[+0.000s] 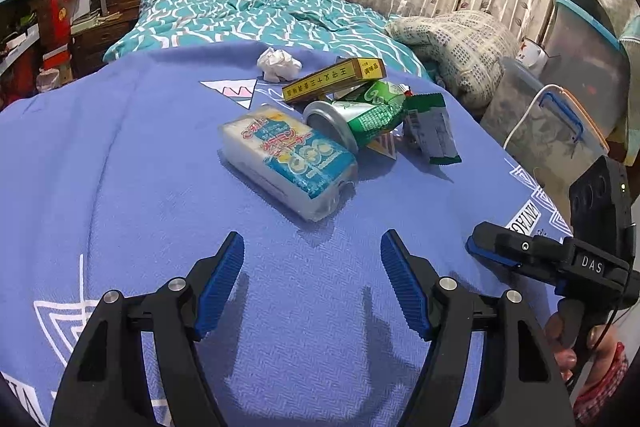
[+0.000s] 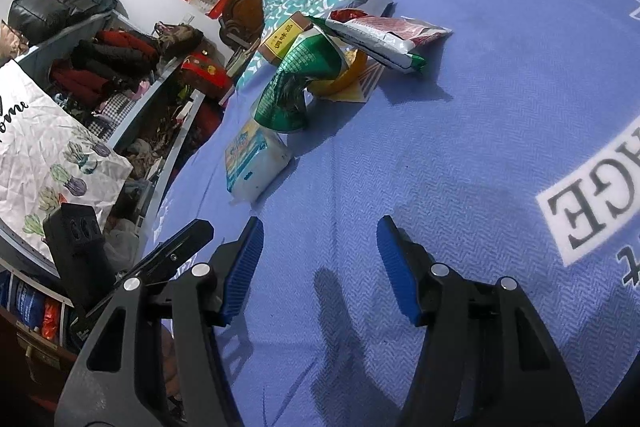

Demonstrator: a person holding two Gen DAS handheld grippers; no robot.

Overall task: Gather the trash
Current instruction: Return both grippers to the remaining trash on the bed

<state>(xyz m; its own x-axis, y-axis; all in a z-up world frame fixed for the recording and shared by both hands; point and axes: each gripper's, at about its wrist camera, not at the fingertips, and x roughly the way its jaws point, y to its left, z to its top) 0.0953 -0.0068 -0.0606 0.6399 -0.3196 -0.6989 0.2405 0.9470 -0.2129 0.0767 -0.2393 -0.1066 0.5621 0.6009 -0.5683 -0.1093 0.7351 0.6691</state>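
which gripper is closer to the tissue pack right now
Left. The left gripper is open just short of the tissue pack, which lies straight ahead of it. The right gripper sits off to the side, with the pack further ahead and left.

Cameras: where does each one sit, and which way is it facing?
Left wrist: on the left gripper, facing up the bed at the trash; jaws open, right gripper and a hand show.
Right wrist: on the right gripper, facing the pile from the other side; jaws open, left gripper shows.
Shared: tissue pack, can, blanket.
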